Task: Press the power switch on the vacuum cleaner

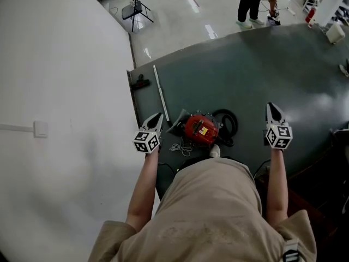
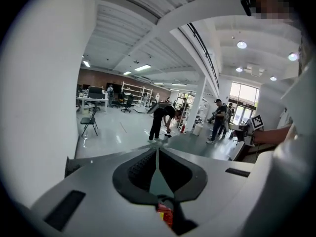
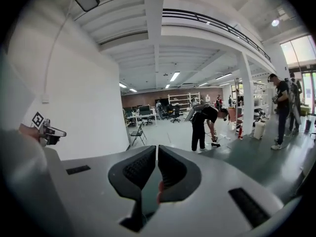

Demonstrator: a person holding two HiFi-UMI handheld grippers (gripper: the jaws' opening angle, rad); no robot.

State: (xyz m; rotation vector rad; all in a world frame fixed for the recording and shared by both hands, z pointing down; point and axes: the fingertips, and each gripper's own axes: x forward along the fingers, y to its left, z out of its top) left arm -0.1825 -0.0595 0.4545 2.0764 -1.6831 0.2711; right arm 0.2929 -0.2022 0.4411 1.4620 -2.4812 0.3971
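Note:
The red vacuum cleaner (image 1: 200,129) lies on the dark green floor mat (image 1: 256,64) just ahead of the person's feet, with a yellow patch on its top. Its switch cannot be made out. A black hose (image 1: 226,119) coils at its right. My left gripper (image 1: 158,115) hangs left of the vacuum and above it, shut and empty. My right gripper (image 1: 271,106) is held well to the right, also shut on nothing. In the left gripper view the jaws (image 2: 157,151) meet at their tips, and a bit of the red vacuum (image 2: 165,214) shows under them. The right gripper (image 3: 156,147) points across the hall.
A white wall (image 1: 60,91) runs close on the left. A metal wand tube (image 1: 160,91) and a black nozzle (image 1: 140,83) lie on the mat behind the vacuum, a white cord (image 1: 181,146) in front. A folding chair (image 1: 136,7) and a person (image 1: 250,1) stand farther off.

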